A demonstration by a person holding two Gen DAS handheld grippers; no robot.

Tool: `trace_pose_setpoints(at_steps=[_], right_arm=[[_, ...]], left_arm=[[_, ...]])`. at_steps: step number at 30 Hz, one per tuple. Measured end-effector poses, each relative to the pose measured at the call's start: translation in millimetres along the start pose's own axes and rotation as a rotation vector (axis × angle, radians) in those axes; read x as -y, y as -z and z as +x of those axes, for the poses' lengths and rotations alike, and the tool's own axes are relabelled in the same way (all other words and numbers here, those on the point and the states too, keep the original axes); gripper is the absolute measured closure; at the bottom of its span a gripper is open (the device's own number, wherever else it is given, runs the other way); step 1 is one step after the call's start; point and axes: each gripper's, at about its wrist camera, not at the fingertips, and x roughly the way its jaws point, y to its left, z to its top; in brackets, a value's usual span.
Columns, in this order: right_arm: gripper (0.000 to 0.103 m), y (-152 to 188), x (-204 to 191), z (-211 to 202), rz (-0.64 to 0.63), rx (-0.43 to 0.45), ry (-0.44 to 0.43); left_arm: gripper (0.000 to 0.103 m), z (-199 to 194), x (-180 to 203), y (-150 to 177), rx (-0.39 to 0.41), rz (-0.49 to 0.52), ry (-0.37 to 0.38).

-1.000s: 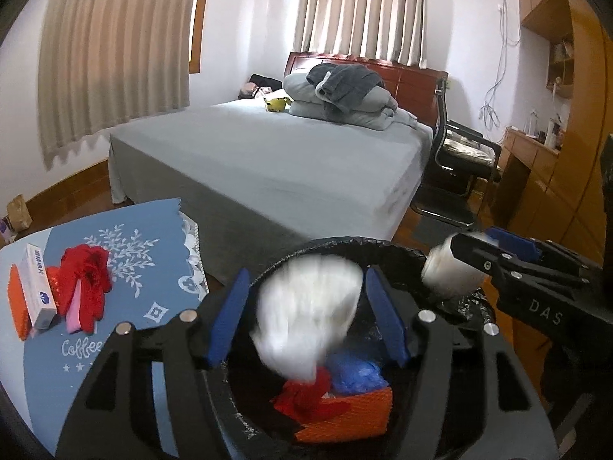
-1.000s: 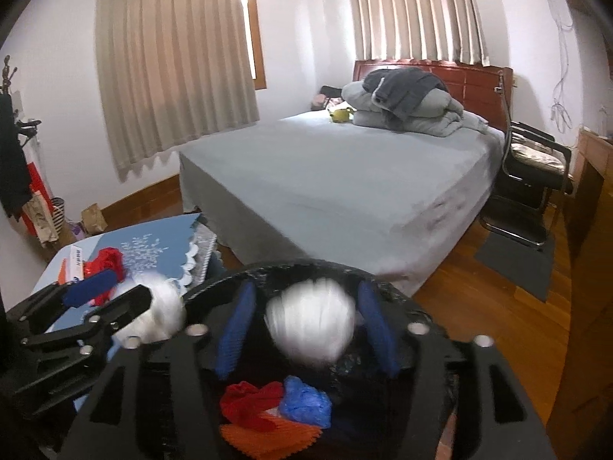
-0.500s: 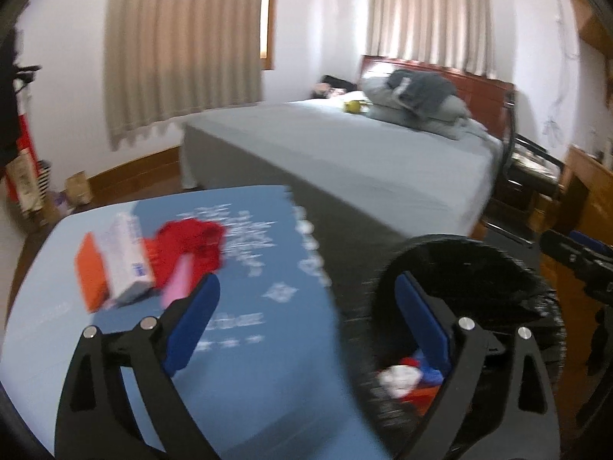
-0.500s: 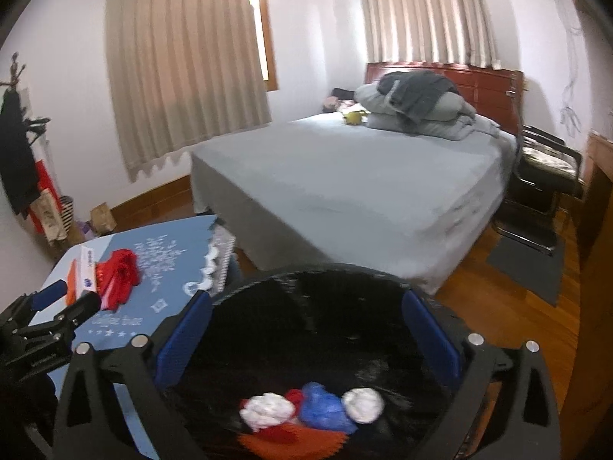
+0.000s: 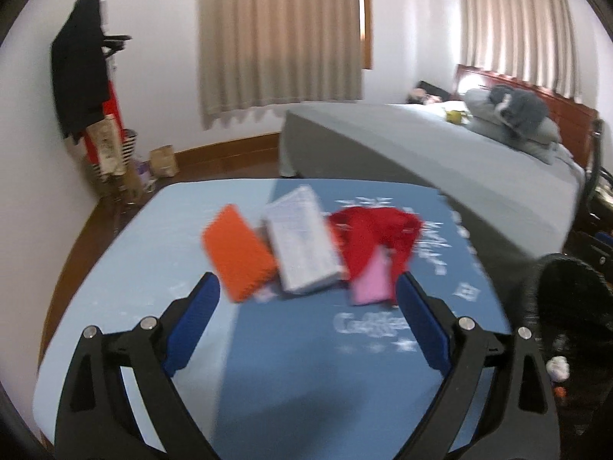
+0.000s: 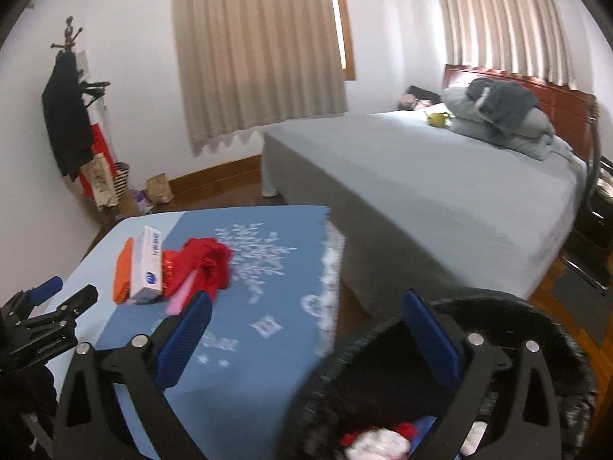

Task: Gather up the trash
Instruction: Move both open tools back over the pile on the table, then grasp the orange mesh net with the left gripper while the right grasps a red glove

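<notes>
Trash left to collect lies in a tight row on the blue table (image 5: 268, 364): an orange scouring pad (image 5: 237, 257), a white carton (image 5: 302, 241), a crumpled red wrapper (image 5: 373, 234) and a pink slip (image 5: 369, 283) tucked under the wrapper's near edge. Seen from our left tool (image 5: 306, 310), the pad sits at about eleven o'clock, the carton at twelve, the wrapper and slip at one.

We judge all four to be light. The carton looks stiff enough to pinch across its narrow sides. The pad should give a little, so we would take it across its short width. The wrapper is soft and will crush in the grip; any raised fold will do. The slip is thin and flat on the cloth, likely the hardest to lift, so an edge near the wrapper seems best.

Our left tool is spread wide and carries nothing. Our right tool (image 6: 306, 326) is likewise wide and bare, poised over the rim of the black bin (image 6: 536, 314), which stands at the table's three o'clock side and holds white, red and blue scraps.
</notes>
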Motion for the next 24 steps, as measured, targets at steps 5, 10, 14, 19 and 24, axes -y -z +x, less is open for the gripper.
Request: trace_pose_setpoints(at_steps=[5,10,14,19,24], right_arm=[[0.005,-4.3,-34.1,32.3,-0.031,-0.015,-0.032],[0.005,-2.3,-52.8,62.0,-0.043,-0.039,-0.044],[0.005,-4.1,-60.4,82.2,-0.054,-0.05,-0.044],[0.005,-14.4,-67.8,99.0,-0.061,-0.038,-0.062],[0.005,-23.0,-81.8,118.1,-0.075,-0.029,-0.089]], left_arm=[[0.013,22.8,-34.3,-0.5,-0.026,-0.026,-0.058],[0.014,52.1,-57.8,0.0,-0.058,-0.042,-0.083],[0.018,74.1,-69.4,-5.7,-0.069,-0.066,-0.092],[0.02,100.3,-77.0,-10.6,-0.097,-0.072,-0.096],[0.02,120.4,-75.7,-7.9,-0.145,-0.081,-0.068]])
